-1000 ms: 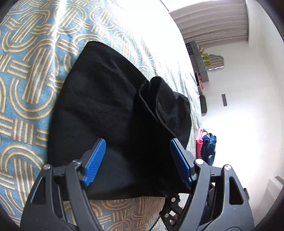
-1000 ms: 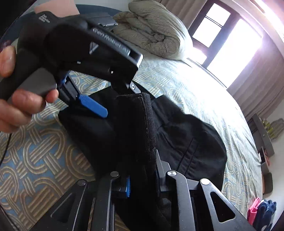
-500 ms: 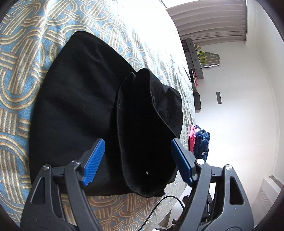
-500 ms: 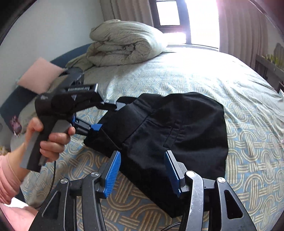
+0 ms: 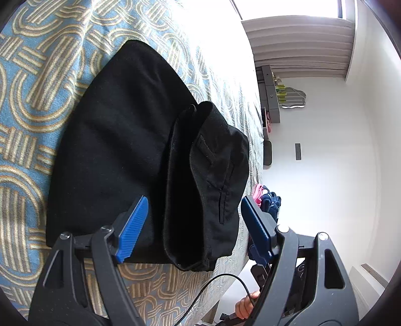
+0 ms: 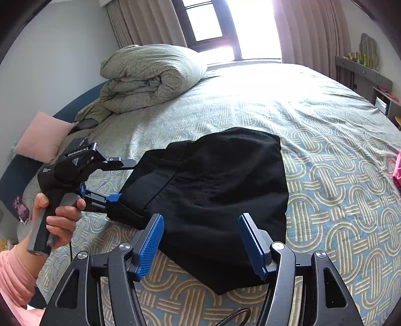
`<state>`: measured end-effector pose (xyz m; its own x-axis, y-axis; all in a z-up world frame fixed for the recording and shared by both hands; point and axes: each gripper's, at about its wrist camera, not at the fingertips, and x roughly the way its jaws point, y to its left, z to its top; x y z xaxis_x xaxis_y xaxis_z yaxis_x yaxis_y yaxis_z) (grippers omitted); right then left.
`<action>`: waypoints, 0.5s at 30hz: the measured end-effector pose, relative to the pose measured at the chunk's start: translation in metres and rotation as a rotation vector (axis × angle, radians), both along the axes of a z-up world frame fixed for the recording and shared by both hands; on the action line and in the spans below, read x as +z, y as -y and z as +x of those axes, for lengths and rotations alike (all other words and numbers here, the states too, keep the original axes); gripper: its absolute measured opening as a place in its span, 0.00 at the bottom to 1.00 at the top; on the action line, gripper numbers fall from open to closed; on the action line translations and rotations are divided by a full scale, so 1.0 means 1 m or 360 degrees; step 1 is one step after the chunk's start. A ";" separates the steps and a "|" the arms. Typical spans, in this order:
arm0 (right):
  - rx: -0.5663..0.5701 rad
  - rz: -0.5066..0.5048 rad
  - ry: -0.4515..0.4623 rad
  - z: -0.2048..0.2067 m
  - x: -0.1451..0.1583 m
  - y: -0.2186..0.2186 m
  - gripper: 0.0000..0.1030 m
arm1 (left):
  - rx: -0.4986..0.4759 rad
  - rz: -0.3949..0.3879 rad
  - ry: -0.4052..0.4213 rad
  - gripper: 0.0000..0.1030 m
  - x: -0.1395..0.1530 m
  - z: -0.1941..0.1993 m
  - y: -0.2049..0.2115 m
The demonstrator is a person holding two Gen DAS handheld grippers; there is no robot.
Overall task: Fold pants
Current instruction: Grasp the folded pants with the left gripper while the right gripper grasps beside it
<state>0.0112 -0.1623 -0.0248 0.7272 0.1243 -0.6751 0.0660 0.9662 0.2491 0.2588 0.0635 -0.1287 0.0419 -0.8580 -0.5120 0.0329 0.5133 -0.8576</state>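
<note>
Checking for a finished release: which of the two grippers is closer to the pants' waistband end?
The left gripper: its open fingers straddle the waistband corner of the pants, while the right gripper, jaws opening and empty, sits back at the near edge.

Folded black pants [image 6: 215, 190] lie on the patterned bed [image 6: 338, 180]. The right hand-held gripper [image 6: 200, 247] hovers above their near edge, jaws opening, nothing between them. The left hand-held gripper [image 6: 114, 184] sits at the pants' left edge.

A home bedroom: a patterned bed [image 6: 325, 140], rolled duvet [image 6: 150, 75], pink pillow [image 6: 42, 135] and curtained window [image 6: 225, 22].
</note>
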 end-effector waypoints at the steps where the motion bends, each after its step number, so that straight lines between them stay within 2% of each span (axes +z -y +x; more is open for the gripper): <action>1: -0.0006 0.0008 -0.0010 -0.002 -0.001 0.003 0.63 | -0.0022 0.0010 0.0011 0.75 0.001 0.000 0.003; 5: -0.0046 0.0046 -0.0019 -0.007 -0.002 0.009 0.64 | -0.0124 0.0075 0.0043 0.75 0.004 -0.001 0.031; 12: -0.0113 -0.0024 0.0011 -0.017 0.003 0.013 0.64 | -0.0236 0.0204 0.0148 0.74 0.007 0.001 0.064; 15: -0.0136 0.0029 -0.0007 -0.018 0.001 0.019 0.64 | -0.0258 0.0262 0.0189 0.58 0.008 0.003 0.072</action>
<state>-0.0065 -0.1810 -0.0240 0.7327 0.0744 -0.6765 0.1490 0.9524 0.2661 0.2613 -0.0088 -0.1204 -0.0212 -0.7638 -0.6451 0.2213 0.6256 -0.7481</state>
